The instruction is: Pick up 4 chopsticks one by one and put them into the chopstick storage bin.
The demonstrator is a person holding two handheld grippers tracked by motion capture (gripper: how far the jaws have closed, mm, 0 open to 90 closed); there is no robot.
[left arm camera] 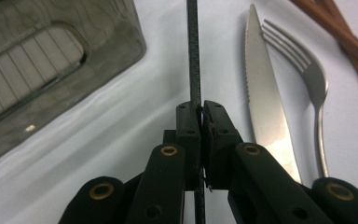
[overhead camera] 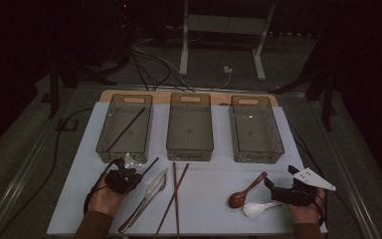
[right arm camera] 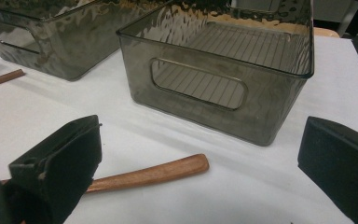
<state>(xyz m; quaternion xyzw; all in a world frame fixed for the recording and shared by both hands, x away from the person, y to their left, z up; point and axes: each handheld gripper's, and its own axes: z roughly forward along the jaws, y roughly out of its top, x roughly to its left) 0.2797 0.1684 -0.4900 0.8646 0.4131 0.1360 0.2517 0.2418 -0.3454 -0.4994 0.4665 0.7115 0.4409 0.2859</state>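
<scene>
black chopstick (left arm camera: pixel 194 51) — in left hand-held gripper (left arm camera: pixel 201 112)

A bench (overhead camera: pixel 79 199) with a white top carries everything. Three smoky clear bins stand in a row along its far half: the left bin (overhead camera: pixel 125 128) toward 11 o'clock with a black chopstick (overhead camera: pixel 126 129) lying in it, the middle bin (overhead camera: pixel 190 127) at 12 o'clock, the right bin (overhead camera: pixel 255 129) toward 1 o'clock. Nearer, at about 7 o'clock, lie a knife (overhead camera: pixel 146 199) and a fork (overhead camera: pixel 157 185) side by side. Two brown chopsticks (overhead camera: pixel 175 196) cross at 6 o'clock. At 5 o'clock lie a wooden spoon (overhead camera: pixel 246 190) and, just beside it, a white spoon (overhead camera: pixel 259 207).
</scene>
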